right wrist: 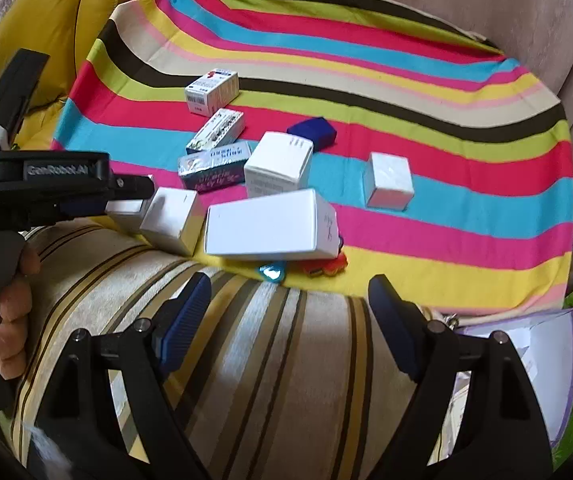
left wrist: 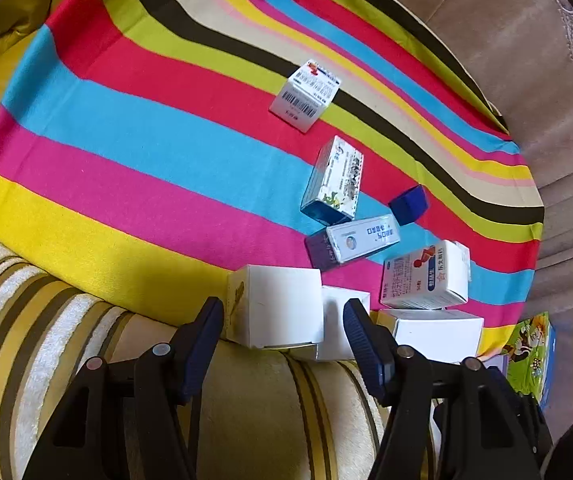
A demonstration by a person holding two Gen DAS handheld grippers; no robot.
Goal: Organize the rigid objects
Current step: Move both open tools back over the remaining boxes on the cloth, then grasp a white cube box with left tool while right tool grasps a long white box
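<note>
Striped cloth (right wrist: 406, 240) across mid-frame, strewn with boxes; long white box (right wrist: 266, 226) at centre, smaller white box (left wrist: 278, 306) at lower centre. Left gripper (left wrist: 282, 336) spread wide around that box, not clamped; right gripper (right wrist: 290, 316) agape, empty, lower frame. Likely risk: box knocked off cloth edge through off-centre closing.

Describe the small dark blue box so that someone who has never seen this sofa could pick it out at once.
Start from the striped cloth spread over the sofa seat and find the cluster of cartons near its middle. The dark blue box lies on the red stripe at the cluster's far edge, just behind a white carton. It is the only plain, solid dark box; its neighbours are white or printed.
</note>
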